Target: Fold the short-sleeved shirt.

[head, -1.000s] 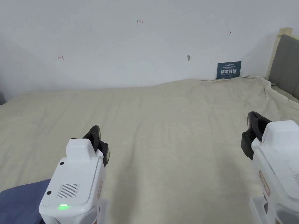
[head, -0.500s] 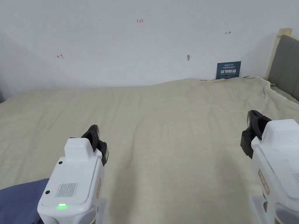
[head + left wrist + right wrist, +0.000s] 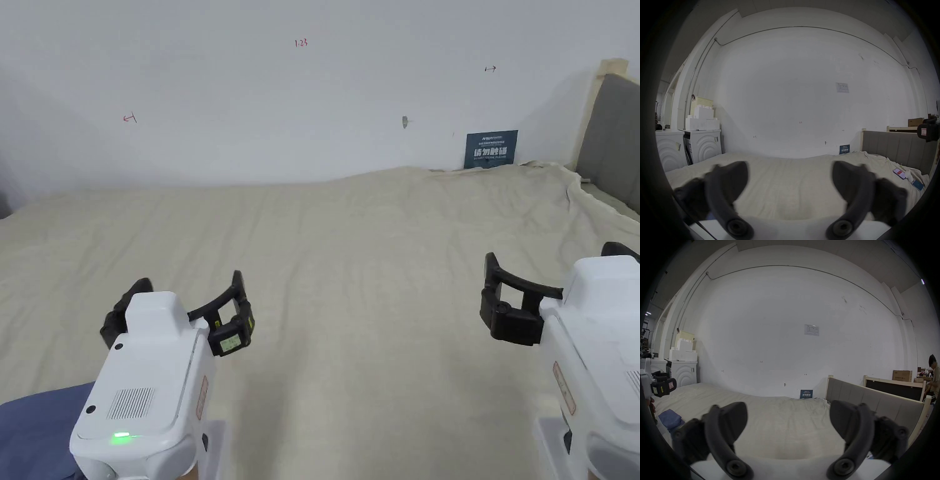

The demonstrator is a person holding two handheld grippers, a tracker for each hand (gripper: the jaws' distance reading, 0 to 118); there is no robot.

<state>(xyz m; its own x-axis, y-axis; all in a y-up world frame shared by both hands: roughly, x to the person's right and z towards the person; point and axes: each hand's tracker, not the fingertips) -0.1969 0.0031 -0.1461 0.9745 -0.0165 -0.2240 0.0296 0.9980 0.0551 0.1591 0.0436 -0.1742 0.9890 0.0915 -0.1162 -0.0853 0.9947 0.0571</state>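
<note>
At the far left edge of the bed (image 3: 350,262), near the person, lies the blue shirt (image 3: 37,425), already in a folded stack on the cream sheet. From the right gripper view the stack (image 3: 670,419) looks roughly rectangular, its long axis running from the near edge of the bed toward the white wall (image 3: 262,94); which end is collar or hem cannot be told.

Just to its right in the head view, the left gripper (image 3: 187,300) hovers above the sheet with jaws spread wide and nothing between them. Its own camera shows the two dark jaws far apart over bare cream fabric (image 3: 789,186), pointing toward the wall.

Across the middle, the sheet is lightly wrinkled.

Further right, a small dark sign (image 3: 491,149) leans against the wall where the bed meets it.

On the right, the right gripper (image 3: 553,275) is held well apart from the left one, also with jaws gaping and empty. A grey headboard (image 3: 609,137) stands behind it.
</note>
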